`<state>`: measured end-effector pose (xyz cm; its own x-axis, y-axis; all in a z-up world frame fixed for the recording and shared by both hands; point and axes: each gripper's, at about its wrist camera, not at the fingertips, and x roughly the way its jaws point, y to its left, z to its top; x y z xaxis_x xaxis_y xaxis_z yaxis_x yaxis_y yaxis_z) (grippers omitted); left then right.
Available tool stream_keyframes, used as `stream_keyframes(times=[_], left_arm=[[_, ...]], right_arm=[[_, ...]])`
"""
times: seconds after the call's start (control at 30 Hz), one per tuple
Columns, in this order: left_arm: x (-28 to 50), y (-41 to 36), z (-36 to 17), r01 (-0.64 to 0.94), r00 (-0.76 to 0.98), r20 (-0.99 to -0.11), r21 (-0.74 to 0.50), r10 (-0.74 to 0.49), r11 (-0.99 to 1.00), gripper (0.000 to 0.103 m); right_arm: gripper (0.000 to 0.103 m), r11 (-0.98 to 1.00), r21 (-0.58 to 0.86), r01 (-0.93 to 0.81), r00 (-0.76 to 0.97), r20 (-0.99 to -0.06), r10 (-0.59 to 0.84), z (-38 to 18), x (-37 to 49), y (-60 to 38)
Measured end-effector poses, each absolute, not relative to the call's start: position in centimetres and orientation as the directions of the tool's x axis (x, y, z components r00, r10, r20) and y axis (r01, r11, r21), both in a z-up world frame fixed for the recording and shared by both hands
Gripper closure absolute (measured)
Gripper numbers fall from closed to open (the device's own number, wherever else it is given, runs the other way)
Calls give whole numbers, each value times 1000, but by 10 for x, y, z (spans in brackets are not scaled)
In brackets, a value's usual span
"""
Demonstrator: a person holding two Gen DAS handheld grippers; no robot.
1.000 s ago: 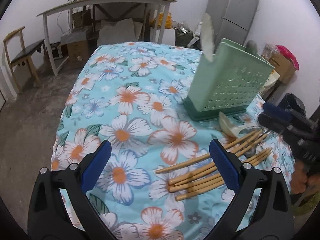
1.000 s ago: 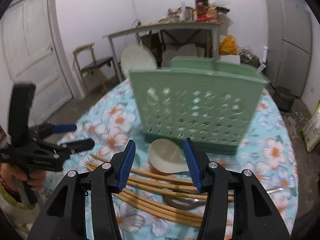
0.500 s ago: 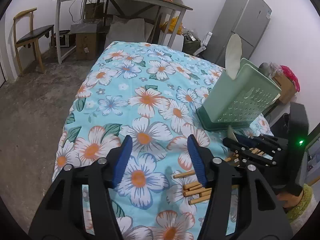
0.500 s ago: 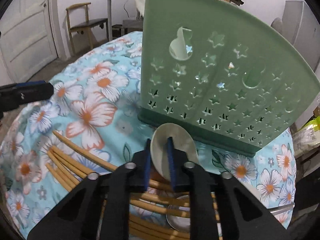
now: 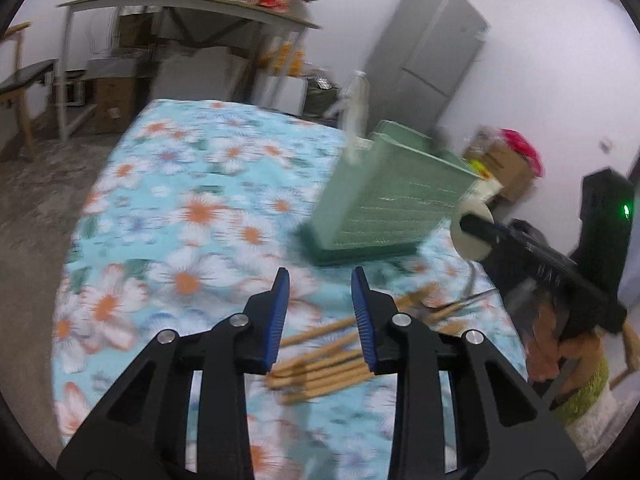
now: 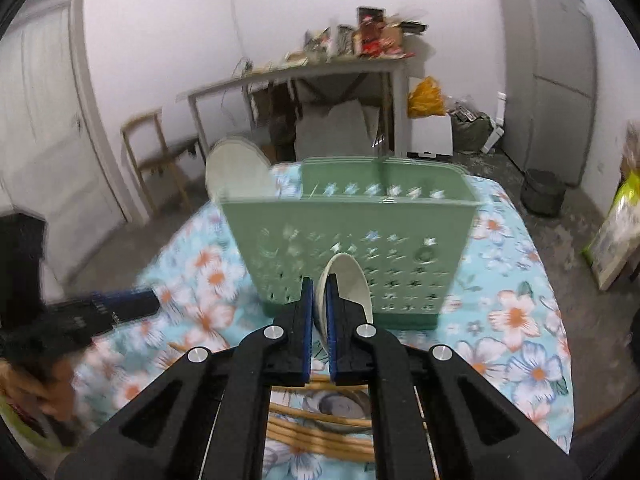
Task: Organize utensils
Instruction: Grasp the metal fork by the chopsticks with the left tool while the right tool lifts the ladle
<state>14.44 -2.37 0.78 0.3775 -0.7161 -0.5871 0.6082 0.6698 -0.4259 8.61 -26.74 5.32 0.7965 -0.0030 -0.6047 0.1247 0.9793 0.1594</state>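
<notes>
On the left, the left gripper (image 5: 318, 312) hangs over the floral tablecloth (image 5: 192, 208) with its blue pads a narrow gap apart and nothing between them, just short of the scattered bamboo chopsticks (image 5: 320, 364). Toward the middle stands the green perforated utensil holder (image 6: 352, 248), a white spoon (image 6: 238, 172) upright at its left end. Further right, the right gripper (image 6: 319, 312) is clamped on a white ceramic spoon (image 6: 350, 280), held off the cloth in front of the holder.

Two white spoons (image 6: 348, 280), one green holder (image 6: 352, 248)
</notes>
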Motion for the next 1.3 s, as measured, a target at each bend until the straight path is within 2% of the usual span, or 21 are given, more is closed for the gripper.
stream_keyframes(times=[0.17,0.4,0.63,1.13,1.23,1.3], left_arm=[[129,-58,1,665,174,-563,-537,-808,518,80],[122,-107,-23,655,23,-606,-591,-795,470,80],[134,-140,-51,618,-18,-683,-582,-730,529,81],[156,-163,-75,520,-8,-681,-628,-732,579,80],[155,-164,-72,527,21,-686,-611,-727,591,83],[154,-164,-70,532,36,-686,-603,-727,595,91]], right_arm=[[97,948,276,158,833,-553,22,70,58,-297],[97,920,362,148,865,-499,58,78,29,-315],[97,892,432,135,878,-469,95,71,22,-332],[97,875,468,122,883,-454,120,64,20,-338],[97,874,470,121,885,-451,120,63,19,-338],[97,873,473,119,885,-448,123,64,19,-338]])
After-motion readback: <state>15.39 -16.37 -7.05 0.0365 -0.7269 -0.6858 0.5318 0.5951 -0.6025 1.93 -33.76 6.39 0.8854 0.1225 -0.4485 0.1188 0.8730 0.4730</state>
